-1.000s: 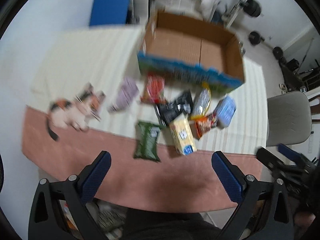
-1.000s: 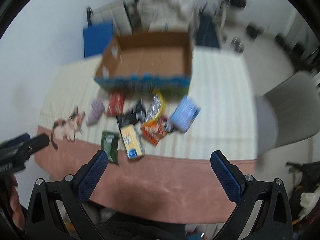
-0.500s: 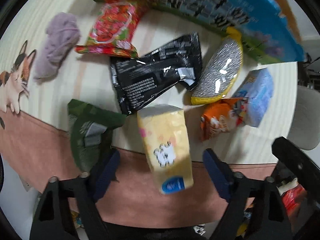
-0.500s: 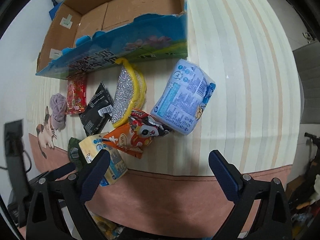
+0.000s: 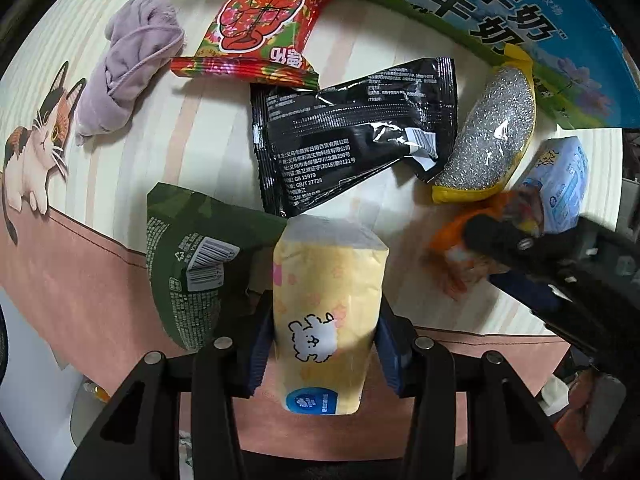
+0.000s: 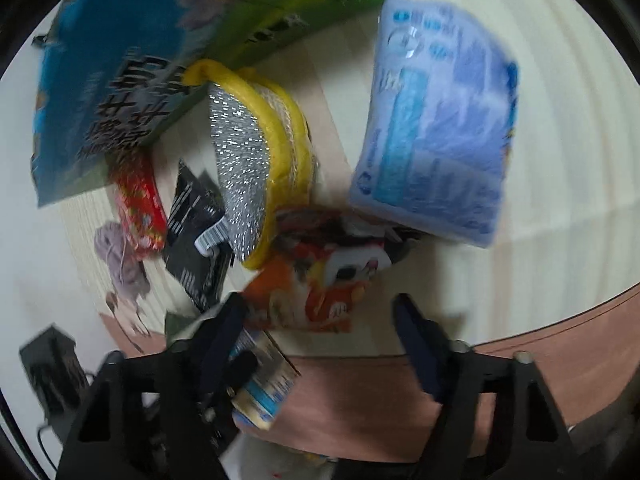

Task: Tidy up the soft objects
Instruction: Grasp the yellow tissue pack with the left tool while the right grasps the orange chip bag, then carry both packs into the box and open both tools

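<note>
A yellow tissue pack [image 5: 324,264] lies on the striped tablecloth [image 5: 120,168]. My left gripper [image 5: 323,312] points down over it, and its closing jaws have both blue pads against the pack's sides. An orange snack bag [image 6: 312,280] lies between the fingers of my right gripper [image 6: 320,300]. Those jaws are closing; the left finger touches the bag's edge and the right finger stands a little apart. The picture there is blurred. In the left wrist view the right gripper [image 5: 520,248] covers part of the orange snack bag [image 5: 448,240].
Around them lie a blue tissue pack [image 6: 436,140], a yellow-and-silver sponge [image 5: 488,136], a black pouch [image 5: 348,136], a red packet [image 5: 260,28], a green packet [image 5: 188,256] and a purple cloth [image 5: 128,64]. The printed cardboard box [image 5: 500,20] stands behind them.
Both grippers have dropped from high above the table down to the items. The left jaws narrowed onto the yellow pack. The right gripper rolled and its jaws narrowed around the orange bag.
</note>
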Available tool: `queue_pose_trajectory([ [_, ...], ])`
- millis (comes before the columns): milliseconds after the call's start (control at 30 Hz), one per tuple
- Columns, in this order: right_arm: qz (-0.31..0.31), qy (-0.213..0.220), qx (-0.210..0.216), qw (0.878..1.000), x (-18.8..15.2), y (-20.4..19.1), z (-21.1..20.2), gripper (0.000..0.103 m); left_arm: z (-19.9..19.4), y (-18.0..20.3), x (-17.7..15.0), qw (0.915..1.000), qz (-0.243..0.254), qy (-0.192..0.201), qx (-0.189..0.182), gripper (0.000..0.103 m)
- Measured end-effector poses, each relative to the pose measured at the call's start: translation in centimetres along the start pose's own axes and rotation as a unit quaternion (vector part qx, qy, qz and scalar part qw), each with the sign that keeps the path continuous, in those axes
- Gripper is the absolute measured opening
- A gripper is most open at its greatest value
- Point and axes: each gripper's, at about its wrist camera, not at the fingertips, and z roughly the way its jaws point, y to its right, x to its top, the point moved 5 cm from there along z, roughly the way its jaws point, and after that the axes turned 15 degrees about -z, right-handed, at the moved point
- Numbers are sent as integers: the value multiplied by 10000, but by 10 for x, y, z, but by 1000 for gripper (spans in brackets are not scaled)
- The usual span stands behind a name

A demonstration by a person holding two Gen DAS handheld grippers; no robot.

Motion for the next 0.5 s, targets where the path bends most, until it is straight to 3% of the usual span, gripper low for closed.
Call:
queue_pose_trajectory([
  [133,-505,-115,-423,9978,-10,-10,-2,45,2,8,7,10000,68,-15,-2,43],
  [267,-1472,-470,-1378,9783,-39,-7,-12,43,-11,18,9,9997,212,38,97,43],
  [333,-1727,-680,-1656,9686,-54,-2,-13,43,-9,25,5,9993,306,117,174,43],
  [400,-1941,-825,-1949,9579,-66,2,-10,46,-7,36,-1,9988,379,164,265,43],
  [500,-2064,-728,-2148,9518,-76,3,-15,63,-2,43,-3,9983,426,183,355,43],
])
